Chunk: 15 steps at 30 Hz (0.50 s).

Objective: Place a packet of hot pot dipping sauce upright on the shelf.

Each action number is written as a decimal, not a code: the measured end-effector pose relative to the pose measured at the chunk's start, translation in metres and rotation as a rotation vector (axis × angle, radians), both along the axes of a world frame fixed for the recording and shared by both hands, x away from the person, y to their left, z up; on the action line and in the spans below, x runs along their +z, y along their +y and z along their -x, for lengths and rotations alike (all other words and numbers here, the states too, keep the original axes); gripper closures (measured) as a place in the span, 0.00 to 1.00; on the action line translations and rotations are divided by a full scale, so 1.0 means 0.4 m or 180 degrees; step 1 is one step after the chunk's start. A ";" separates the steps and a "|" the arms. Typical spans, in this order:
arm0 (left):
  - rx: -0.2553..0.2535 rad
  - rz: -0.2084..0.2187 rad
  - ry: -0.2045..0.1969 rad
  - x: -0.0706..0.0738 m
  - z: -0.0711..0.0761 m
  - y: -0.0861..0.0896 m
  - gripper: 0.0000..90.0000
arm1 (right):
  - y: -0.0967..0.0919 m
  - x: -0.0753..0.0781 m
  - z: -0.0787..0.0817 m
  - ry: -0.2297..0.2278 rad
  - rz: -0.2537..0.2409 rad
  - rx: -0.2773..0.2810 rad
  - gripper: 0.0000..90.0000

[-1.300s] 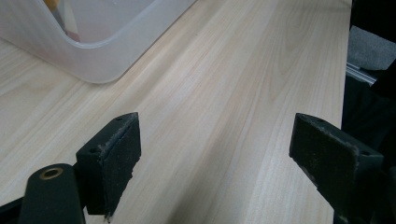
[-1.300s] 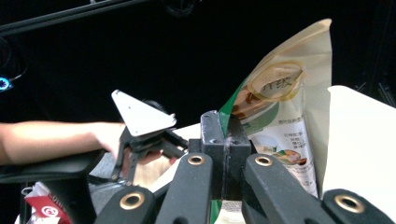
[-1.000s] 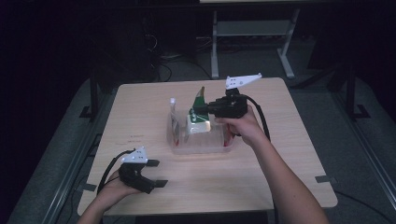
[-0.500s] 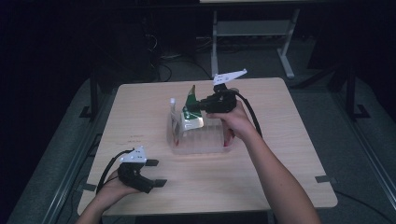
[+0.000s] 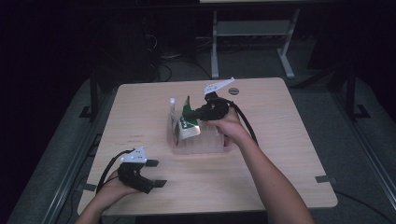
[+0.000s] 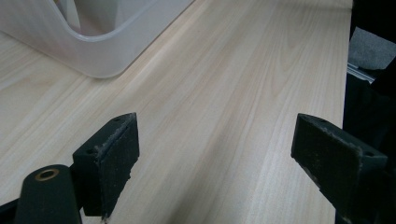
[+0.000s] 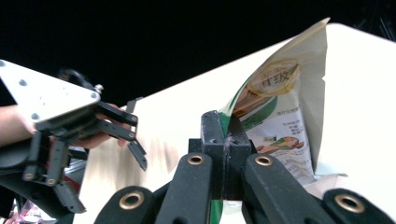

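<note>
Jaws of our right gripper (image 7: 226, 140) are pressed together on the edge of a green-and-white printed foil snack pouch (image 7: 280, 116), pinching it by the seam so that the flat bag hangs free and we can steer it without crushing what is inside. In the high view that right gripper (image 5: 195, 112) sits over the left part of a clear rectangular plastic bin (image 5: 198, 148) at the middle of the table, and the snack pouch (image 5: 187, 122) stands tilted with its lower end inside the bin's walls; we judge it is being lowered in, and whether its bottom already rests on the bin floor we cannot tell. A thin white upright object (image 5: 172, 103) stands at the bin's far left corner, too small to identify. Holding the pouch high by the seam keeps our hand clear of the bin rim as it goes down. Our left gripper (image 5: 156, 173) waits near the left front corner of the light wooden table (image 5: 289, 154), well apart from the bin, its jaws standing wide with nothing between them; its own view shows both black pads (image 6: 109, 158) just above bare wood with the bin's rounded corner (image 6: 100, 56) beyond. We read that as parked, out of the way yet ready to steady the bin if it slides.
</note>
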<state>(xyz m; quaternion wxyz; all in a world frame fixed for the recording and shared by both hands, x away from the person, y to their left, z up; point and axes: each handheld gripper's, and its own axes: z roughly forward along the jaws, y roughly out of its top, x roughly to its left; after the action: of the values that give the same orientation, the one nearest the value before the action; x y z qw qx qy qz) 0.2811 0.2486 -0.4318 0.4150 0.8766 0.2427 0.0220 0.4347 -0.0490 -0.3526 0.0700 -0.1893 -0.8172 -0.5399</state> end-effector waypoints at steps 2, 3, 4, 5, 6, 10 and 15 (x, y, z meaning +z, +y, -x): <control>-0.0006 -0.0008 -0.0002 0.000 0.001 -0.001 0.16 | 0.005 -0.011 -0.003 0.0028 0.0037 -0.0019 1.00; -0.0011 -0.0011 -0.0007 0.000 0.001 -0.001 0.16 | 0.007 -0.015 -0.004 0.0054 0.0044 -0.0029 1.00; -0.0012 -0.0009 -0.0003 0.000 0.001 -0.002 0.16 | 0.010 -0.019 -0.005 0.0060 0.0056 -0.0057 1.00; -0.0018 -0.0018 -0.0003 -0.001 0.001 -0.002 0.16 | 0.011 -0.021 -0.006 0.0058 0.0048 -0.0064 1.00; -0.0019 -0.0019 0.0001 -0.001 0.001 -0.003 0.16 | 0.012 -0.022 -0.007 0.0065 0.0038 -0.0059 0.99; -0.0025 -0.0017 0.0003 -0.001 0.001 -0.003 0.16 | 0.010 -0.017 -0.005 -0.0001 0.0098 -0.0204 0.79; -0.0032 -0.0034 0.0019 -0.003 -0.002 -0.003 0.16 | -0.009 -0.007 0.011 -0.0065 0.0122 -0.0329 0.47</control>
<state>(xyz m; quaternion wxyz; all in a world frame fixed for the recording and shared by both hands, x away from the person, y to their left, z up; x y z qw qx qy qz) 0.2819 0.2473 -0.4330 0.4097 0.8800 0.2394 0.0186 0.4305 -0.0528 -0.3554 0.0300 -0.2271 -0.8172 -0.5289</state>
